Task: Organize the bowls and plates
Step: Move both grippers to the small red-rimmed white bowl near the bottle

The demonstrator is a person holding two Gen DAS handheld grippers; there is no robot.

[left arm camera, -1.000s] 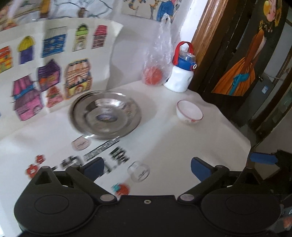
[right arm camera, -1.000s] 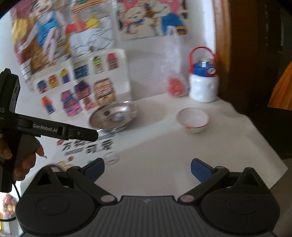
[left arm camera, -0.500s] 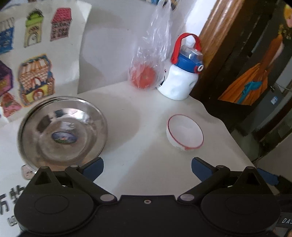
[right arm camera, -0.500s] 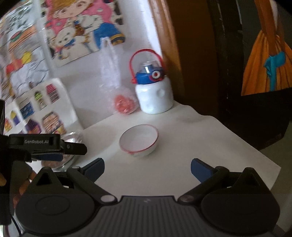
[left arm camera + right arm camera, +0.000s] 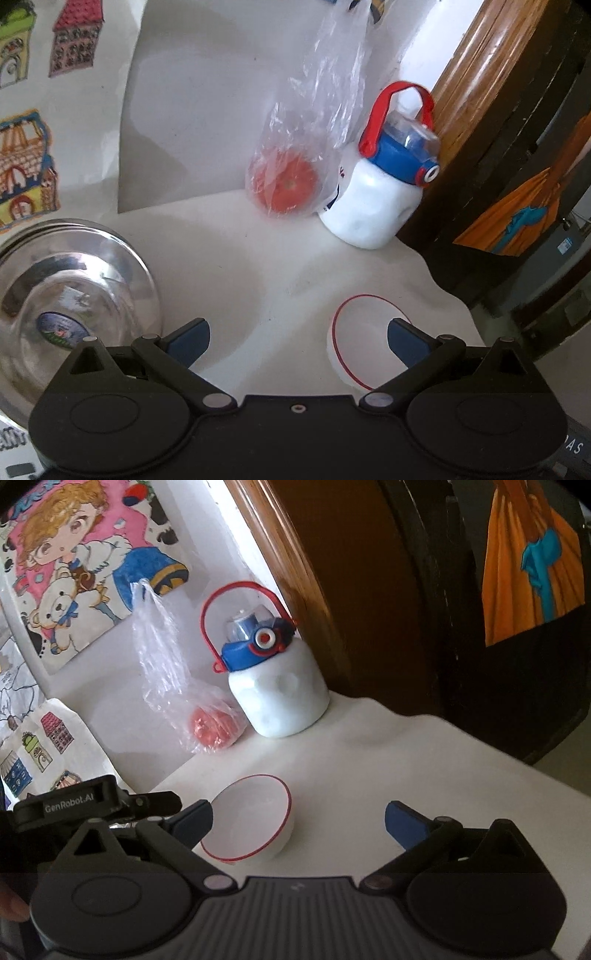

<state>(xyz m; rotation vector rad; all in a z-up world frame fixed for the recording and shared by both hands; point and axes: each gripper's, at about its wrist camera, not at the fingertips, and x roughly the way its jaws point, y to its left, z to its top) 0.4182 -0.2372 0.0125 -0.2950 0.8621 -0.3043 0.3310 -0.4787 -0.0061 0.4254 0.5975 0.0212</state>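
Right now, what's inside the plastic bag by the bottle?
One round red-orange item, likely a tomato, sits at the plastic bag bottom. Crinkled film blurs it; its underside is hidden.

white table | steel plate | red-rimmed bowl | bottle | bagged tomato (clear plastic)

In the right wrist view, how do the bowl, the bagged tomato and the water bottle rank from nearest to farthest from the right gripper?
1. white bowl: just ahead of the right gripper, by its left finger.
2. bagged tomato: farther back, to the left.
3. water bottle: at the wall, slightly behind the tomato.

"GenRobot.AI" — white lettering on the left gripper.
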